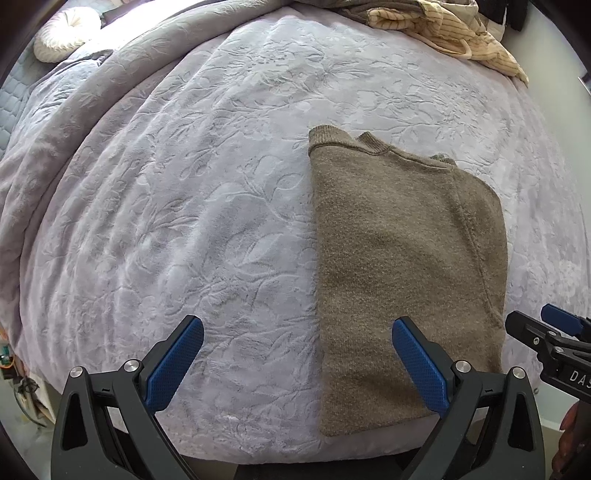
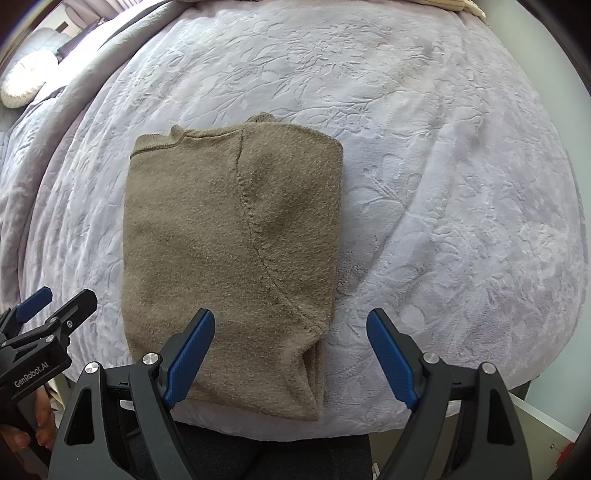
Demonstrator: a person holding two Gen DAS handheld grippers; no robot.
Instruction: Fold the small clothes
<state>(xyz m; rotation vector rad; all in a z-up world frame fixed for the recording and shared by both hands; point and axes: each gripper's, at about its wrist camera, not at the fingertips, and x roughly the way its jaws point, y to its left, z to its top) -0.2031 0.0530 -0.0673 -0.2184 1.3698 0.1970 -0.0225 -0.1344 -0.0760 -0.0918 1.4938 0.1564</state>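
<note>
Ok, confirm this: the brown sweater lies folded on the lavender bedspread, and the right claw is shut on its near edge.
Not quite. The brown sweater does lie folded on the lavender bedspread, but the right claw is open, holding nothing, its fingers spread above the sweater's near right corner. The right wrist view shows this.

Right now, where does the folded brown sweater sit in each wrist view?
Left wrist: folded brown sweater lies right of centre, its near end behind the right blue pad.
Right wrist: folded brown sweater lies left of centre, behind the left blue pad.
Shared landmark: the round white cushion, upper left in both.
</note>
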